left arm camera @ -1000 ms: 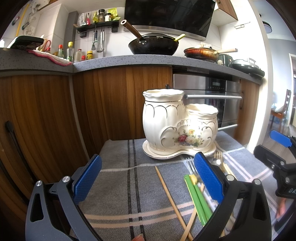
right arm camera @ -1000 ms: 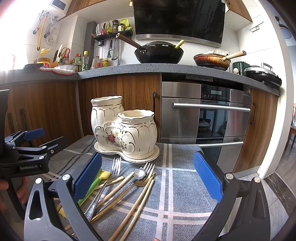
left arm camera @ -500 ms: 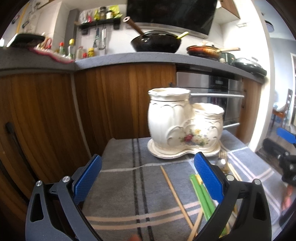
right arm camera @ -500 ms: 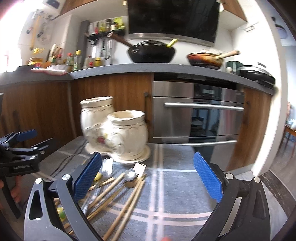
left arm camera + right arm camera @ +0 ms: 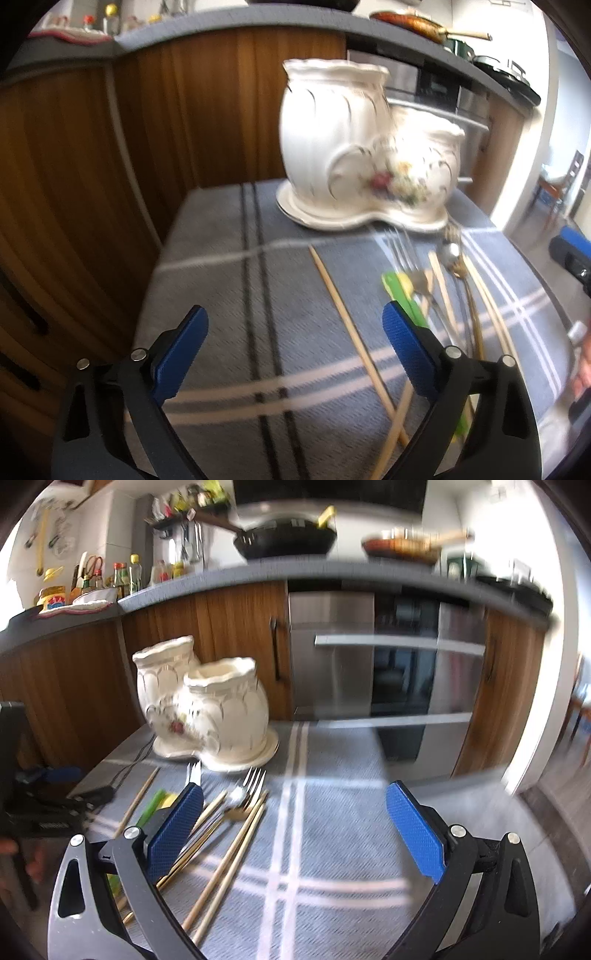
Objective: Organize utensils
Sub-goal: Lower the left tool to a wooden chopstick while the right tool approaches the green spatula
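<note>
A white ceramic two-pot utensil holder [image 5: 362, 158] stands at the back of the grey striped cloth [image 5: 229, 295]; it also shows in the right wrist view [image 5: 207, 705]. Loose utensils lie in front of it: wooden chopsticks [image 5: 347, 317], green chopsticks [image 5: 402, 295], forks [image 5: 402, 247] and a spoon [image 5: 450, 254]. In the right wrist view the chopsticks [image 5: 229, 864] and forks [image 5: 251, 782] lie at lower left. My left gripper [image 5: 295, 350] is open and empty above the cloth, left of the utensils. My right gripper [image 5: 295, 830] is open and empty, right of the pile.
Wooden cabinet fronts [image 5: 92, 166] and a steel oven [image 5: 388, 672] stand close behind the table. The counter above carries a wok [image 5: 288, 542], a pan and bottles. The cloth's left edge [image 5: 159, 288] drops off beside the cabinets.
Both grippers have tilted downward and moved closer to the table. The left view now looks down on the cloth and utensils. Both stay open and empty.
</note>
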